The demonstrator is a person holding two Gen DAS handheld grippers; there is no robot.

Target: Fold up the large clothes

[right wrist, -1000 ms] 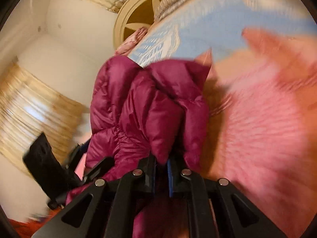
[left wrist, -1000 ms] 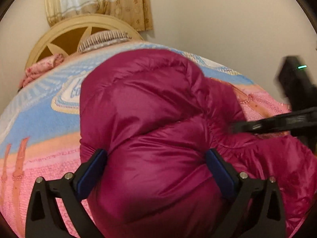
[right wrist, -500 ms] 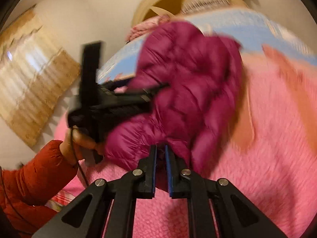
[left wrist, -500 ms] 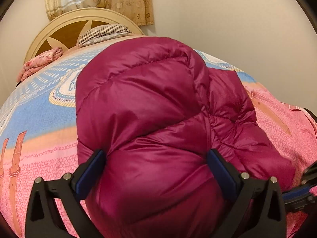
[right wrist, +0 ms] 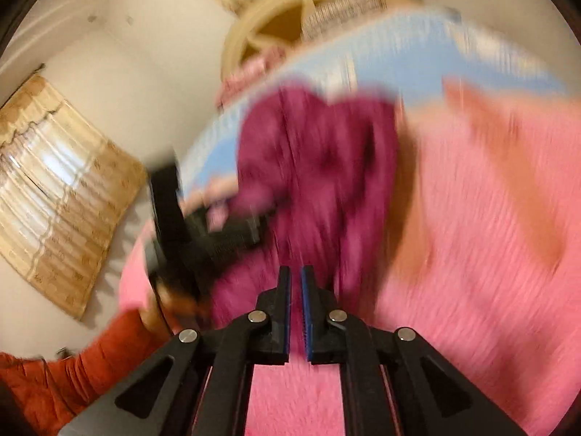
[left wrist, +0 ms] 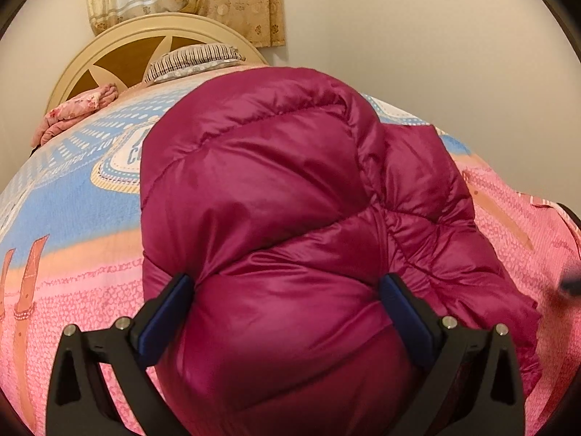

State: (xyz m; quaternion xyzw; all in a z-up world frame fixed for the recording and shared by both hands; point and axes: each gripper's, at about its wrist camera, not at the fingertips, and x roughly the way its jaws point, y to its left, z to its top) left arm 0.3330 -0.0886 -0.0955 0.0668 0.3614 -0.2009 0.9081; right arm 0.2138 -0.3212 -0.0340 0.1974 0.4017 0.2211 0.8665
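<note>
Left claw (left wrist: 287, 290) spread wide, straddling puffy jacket (left wrist: 290, 196); long axis runs away toward headboard (left wrist: 145, 29). Right claw (right wrist: 295, 283) nearly closed, empty, just behind jacket's near end.

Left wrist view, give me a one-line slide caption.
Open left claw straddles a bulging fold of the magenta puffer jacket on the pink-and-blue bedspread, headboard behind.

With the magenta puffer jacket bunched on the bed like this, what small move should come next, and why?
Probably the left gripper should close on the fold of the magenta puffer jacket bulging between its wide-open fingers. The right gripper is nearly shut with nothing between its fingers, and its view is blurred, so it seems to hold nothing. The jacket lies loosely bunched on the pink blanket.
</note>
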